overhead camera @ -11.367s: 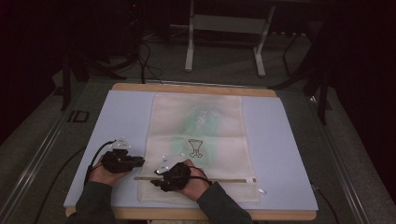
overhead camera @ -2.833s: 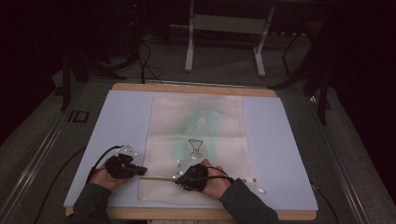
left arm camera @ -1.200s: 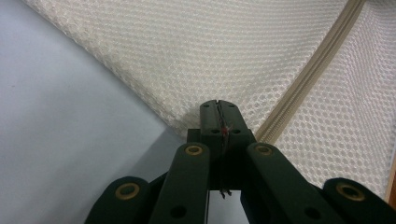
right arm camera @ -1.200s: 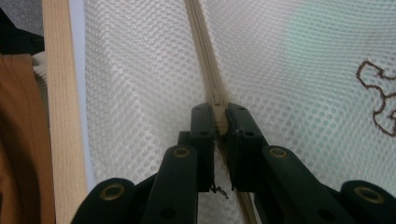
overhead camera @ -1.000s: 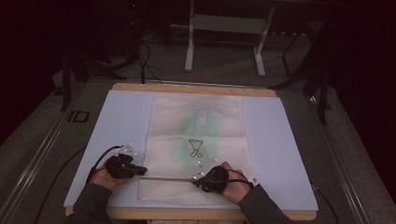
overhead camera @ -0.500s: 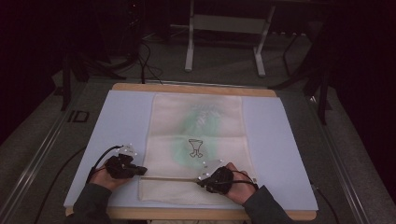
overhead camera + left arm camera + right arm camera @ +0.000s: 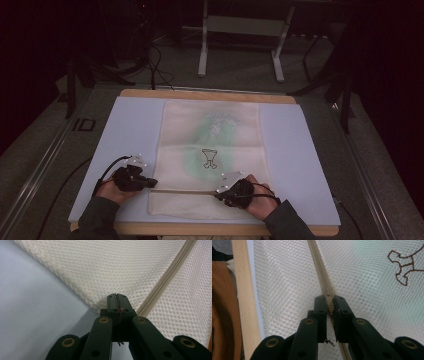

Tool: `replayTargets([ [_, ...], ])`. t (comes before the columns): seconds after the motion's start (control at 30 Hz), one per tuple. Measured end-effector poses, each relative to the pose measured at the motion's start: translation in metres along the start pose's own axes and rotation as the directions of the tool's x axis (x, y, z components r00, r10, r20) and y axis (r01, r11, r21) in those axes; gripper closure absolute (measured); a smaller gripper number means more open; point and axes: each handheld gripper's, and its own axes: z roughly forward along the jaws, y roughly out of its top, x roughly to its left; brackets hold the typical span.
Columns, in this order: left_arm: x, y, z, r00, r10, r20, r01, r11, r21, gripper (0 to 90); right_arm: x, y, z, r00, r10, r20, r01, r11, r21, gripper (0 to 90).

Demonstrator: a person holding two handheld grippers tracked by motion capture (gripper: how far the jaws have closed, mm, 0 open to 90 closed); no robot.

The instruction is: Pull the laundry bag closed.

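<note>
A cream mesh bag (image 7: 210, 135) with a green garment and a brown emblem (image 7: 209, 158) inside lies flat on the pale mat. Its zipper (image 7: 182, 191) runs across near the front edge. My left gripper (image 7: 149, 184) is shut on the bag's left edge (image 7: 100, 267), right beside the zipper's end (image 7: 170, 275). My right gripper (image 7: 220, 195) sits farther right along the zipper, and in the right gripper view (image 7: 329, 302) its jaws are shut on the zipper pull (image 7: 330, 305), with the zipper tape (image 7: 318, 262) running ahead of them.
The mat (image 7: 310, 165) covers a wooden table whose front edge (image 7: 243, 302) lies just left of the bag in the right gripper view. A dark floor with cables and a metal stand (image 7: 240, 30) lies beyond the table.
My right gripper has slid to the right along the zipper, away from the left gripper. The left gripper has held its grip on the bag's left edge.
</note>
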Motion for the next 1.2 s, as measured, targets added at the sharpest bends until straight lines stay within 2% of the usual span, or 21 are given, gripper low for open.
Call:
replayTargets([
  [0.33,0.0,0.0,0.0,1.0,0.0,0.0,0.0,1.0,0.0,90.0,0.0,-0.003,-0.003,1.0,0.002,0.005,-0.002,1.0,0.008,82.2],
  [1.2,0.0,0.0,0.0,1.0,-0.002,-0.001,0.002,1.0,-0.002,90.0,-0.007,-0.026,-0.014,0.9987,0.046,0.023,-0.047,0.999,0.023,82.2],
])
